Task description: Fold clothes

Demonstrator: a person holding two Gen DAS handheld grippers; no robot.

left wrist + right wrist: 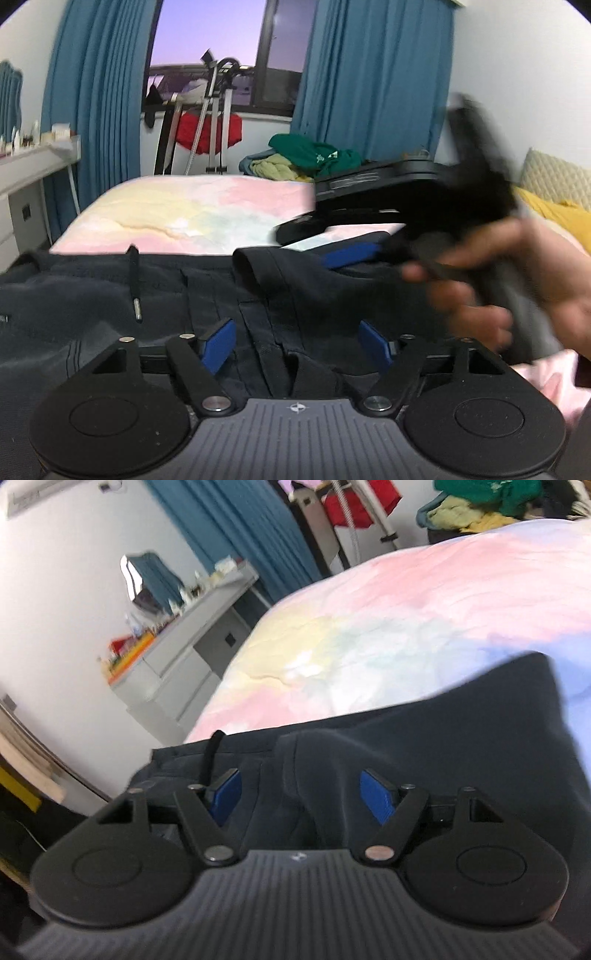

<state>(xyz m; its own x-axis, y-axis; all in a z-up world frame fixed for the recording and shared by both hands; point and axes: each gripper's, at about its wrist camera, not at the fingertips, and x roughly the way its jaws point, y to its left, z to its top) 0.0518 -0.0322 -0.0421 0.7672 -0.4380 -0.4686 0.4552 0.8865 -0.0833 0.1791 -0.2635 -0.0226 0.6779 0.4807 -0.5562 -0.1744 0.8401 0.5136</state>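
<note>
Navy trousers spread on bed near edge | left tongs wide above waistband | right tongs wide, empty | risk: drawstring snagging, single-layer pinch skews fold

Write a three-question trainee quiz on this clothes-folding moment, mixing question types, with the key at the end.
1. True or false: the left gripper has its jaws apart over the dark garment.
2. Multiple choice: the dark garment lies on A) a wooden floor, B) a pastel bedspread, C) a grey desk.
3. Fill in: the pile of clothes beyond the far end of the bed is topped by a ____ garment.

Key: 1 true; 2 B; 3 green. Extra note: the right gripper is open as well, with a raised fold of the garment between its blue pads.
</note>
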